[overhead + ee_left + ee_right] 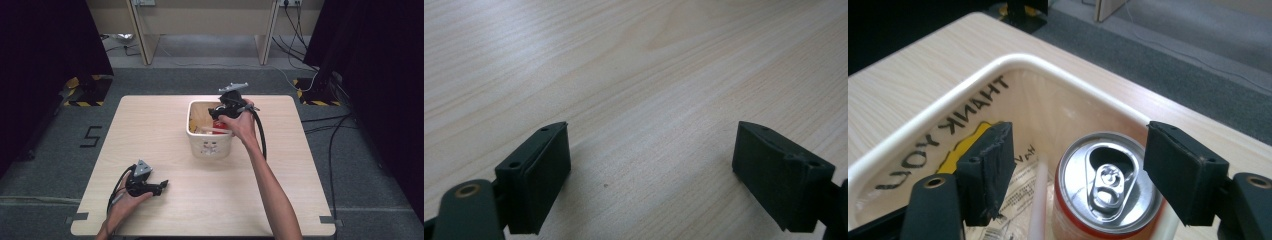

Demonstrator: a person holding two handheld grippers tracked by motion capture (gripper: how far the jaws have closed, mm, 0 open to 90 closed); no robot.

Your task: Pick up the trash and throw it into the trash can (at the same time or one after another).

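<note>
- Far left: black curtain (45,45), then grey carpet (50,165) with a "5" taped on it (91,136) and a yellow-black hazard-striped base (82,92) behind.
- Table (165,130): light wood-grain top, square, bare apart from one bin; tape tabs at its near corners.
- Left gripper (161,186): near-left part of the table, held low over bare wood, jaws spread wide with nothing between them; the left gripper view has just wood grain under the pads (549,170).
- Centre, toward the back: white bin (196,140), "THANK YOU" printed on its liner.
- Red can (1108,185): upright inside the bin, opened tab end up, white straw (1038,200) just beside it.
- Right gripper (220,112): angled down into the bin, jaws open either side of the can top, pads not pressing on it.
- Right: black cables on the carpet (320,125), second hazard-striped base, black curtain.
- Back: wooden desk legs (140,35).
</note>
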